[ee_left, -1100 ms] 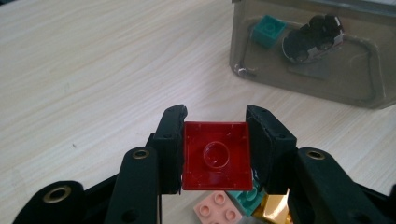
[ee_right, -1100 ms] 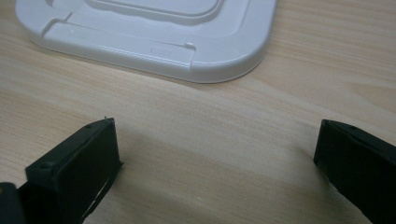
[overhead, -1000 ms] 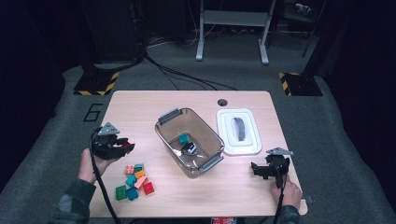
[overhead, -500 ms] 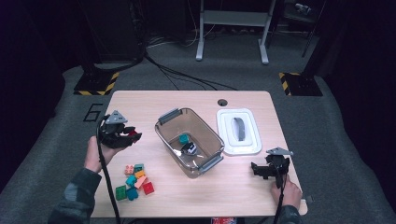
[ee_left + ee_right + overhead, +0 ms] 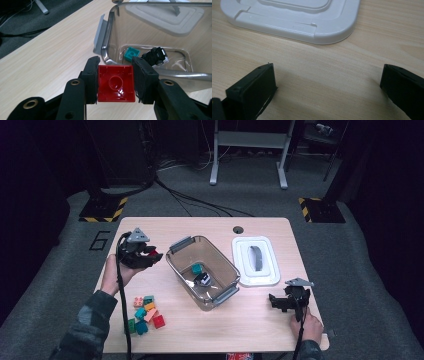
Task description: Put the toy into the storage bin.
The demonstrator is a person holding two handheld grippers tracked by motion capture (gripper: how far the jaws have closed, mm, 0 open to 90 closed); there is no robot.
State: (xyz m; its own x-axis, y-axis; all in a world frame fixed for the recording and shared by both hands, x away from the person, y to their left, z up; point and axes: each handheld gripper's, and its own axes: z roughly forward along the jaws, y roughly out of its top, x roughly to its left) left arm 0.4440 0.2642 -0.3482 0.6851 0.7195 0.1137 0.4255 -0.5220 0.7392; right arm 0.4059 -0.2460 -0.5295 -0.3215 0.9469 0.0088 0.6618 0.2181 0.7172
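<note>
left gripper [image 5: 115, 82] clamps the red brick [image 5: 115, 83] by its side walls, aloft just beside the clear bin [image 5: 220, 265] | light, rigid, slick plastic; flat sides grip best | right gripper [image 5: 327, 85] gapes wide, empty

This is a lab or recording studio rather than a home. A plain wooden table [image 5: 210, 227] with a cable hole [image 5: 238, 229] stands on grey carpet [image 5: 350, 270] in a dim, dark-walled room. Black cables [image 5: 200, 202] trail across the floor toward a metal stand [image 5: 248, 150] behind the table. Yellow-and-black hazard tape [image 5: 104, 210] marks heavy bases at both sides, and a number six [image 5: 100, 240] is marked on the floor beside the table.
</note>
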